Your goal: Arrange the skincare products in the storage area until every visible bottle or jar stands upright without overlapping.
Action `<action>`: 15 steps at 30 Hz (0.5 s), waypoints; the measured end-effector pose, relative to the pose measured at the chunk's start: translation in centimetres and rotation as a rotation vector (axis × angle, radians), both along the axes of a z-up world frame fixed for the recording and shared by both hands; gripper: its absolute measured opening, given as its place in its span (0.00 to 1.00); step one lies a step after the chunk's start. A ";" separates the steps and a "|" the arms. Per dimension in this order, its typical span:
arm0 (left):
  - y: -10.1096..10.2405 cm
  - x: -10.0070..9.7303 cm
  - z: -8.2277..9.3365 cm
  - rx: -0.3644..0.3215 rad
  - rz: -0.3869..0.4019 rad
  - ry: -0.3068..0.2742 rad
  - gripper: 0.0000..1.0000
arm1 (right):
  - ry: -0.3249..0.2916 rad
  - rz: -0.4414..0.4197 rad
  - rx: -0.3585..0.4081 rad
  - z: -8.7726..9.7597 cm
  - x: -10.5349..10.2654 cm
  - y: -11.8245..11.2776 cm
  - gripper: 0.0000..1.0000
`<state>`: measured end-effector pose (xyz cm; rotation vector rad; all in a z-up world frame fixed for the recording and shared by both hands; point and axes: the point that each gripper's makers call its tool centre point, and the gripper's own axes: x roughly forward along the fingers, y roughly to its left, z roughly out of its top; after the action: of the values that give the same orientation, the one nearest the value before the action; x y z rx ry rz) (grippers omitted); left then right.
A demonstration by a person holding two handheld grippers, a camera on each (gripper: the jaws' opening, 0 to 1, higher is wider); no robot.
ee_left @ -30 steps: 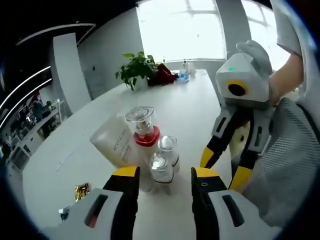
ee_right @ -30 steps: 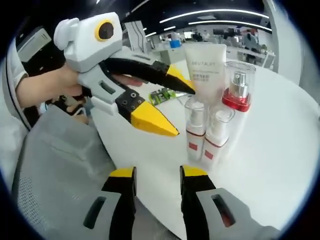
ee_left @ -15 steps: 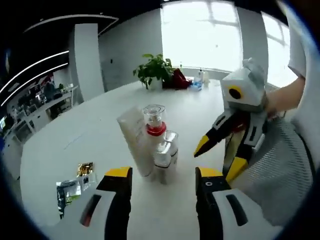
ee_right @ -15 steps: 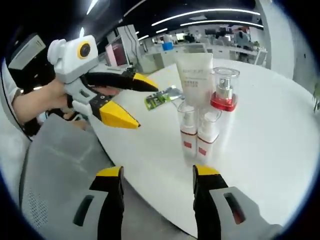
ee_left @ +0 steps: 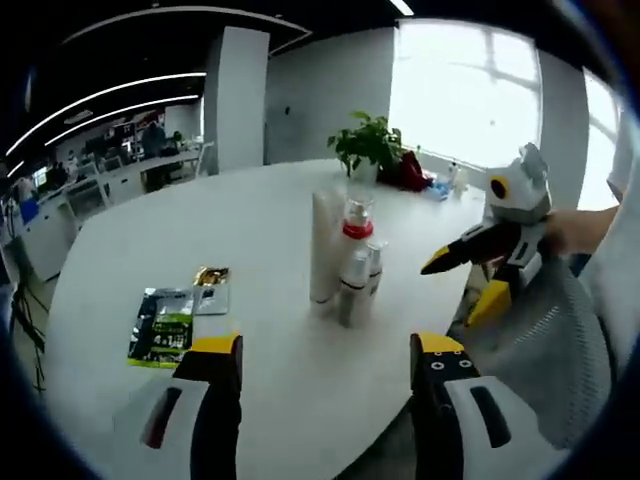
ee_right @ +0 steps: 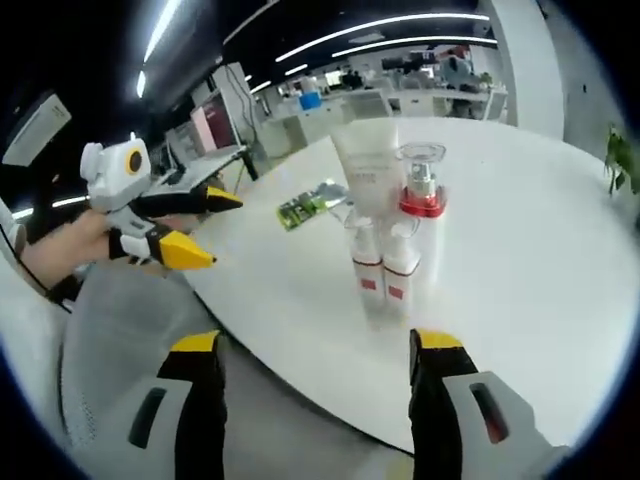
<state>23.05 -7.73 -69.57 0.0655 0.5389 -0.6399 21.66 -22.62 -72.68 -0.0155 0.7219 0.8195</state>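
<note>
Four skincare products stand upright close together on the white round table [ee_left: 250,230]: a tall white tube [ee_left: 323,246] [ee_right: 368,178], a red-collared pump bottle with a clear cap [ee_left: 355,228] [ee_right: 421,195], and two small white spray bottles [ee_left: 358,285] [ee_right: 384,273] in front. My left gripper [ee_left: 328,358] is open, held back from the table edge, nothing between its jaws. My right gripper [ee_right: 315,355] is open too, short of the near rim. In the left gripper view the right gripper [ee_left: 475,280] hangs open to the right of the bottles; in the right gripper view the left gripper [ee_right: 195,225] hangs open at the left.
A green sachet [ee_left: 160,326] [ee_right: 310,206] and a small gold packet [ee_left: 210,277] lie flat on the table to the left of the bottles. A potted plant [ee_left: 368,148] and small items stand at the far edge. A grey mesh chair [ee_right: 130,330] is below the table rim.
Both grippers have pulled back from the bottle group, which now looks smaller and farther in both views. The bottles stand as before. Both pairs of jaws have spread a little wider.
</note>
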 end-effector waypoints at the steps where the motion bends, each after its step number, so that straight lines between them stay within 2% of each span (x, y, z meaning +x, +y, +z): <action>1: 0.2 -0.1 0.0 -0.001 0.007 0.002 0.68 | -0.010 -0.006 0.000 0.4 0.1 -0.1 0.77; 5: 1.7 -1.5 0.1 -0.018 0.058 0.013 0.71 | -0.054 -0.052 0.021 1.6 0.5 -0.3 0.81; 10: 4.1 -2.5 0.4 -0.026 0.112 0.020 0.74 | -0.124 -0.118 0.069 3.9 1.1 -0.5 0.88; 15: 6.5 -3.3 1.1 -0.046 0.176 0.017 0.75 | -0.148 -0.138 0.077 4.8 0.9 -0.6 0.92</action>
<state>19.73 -1.23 -68.44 -0.0304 0.5396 -0.4809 22.57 -23.23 -67.87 0.0422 0.5458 0.7052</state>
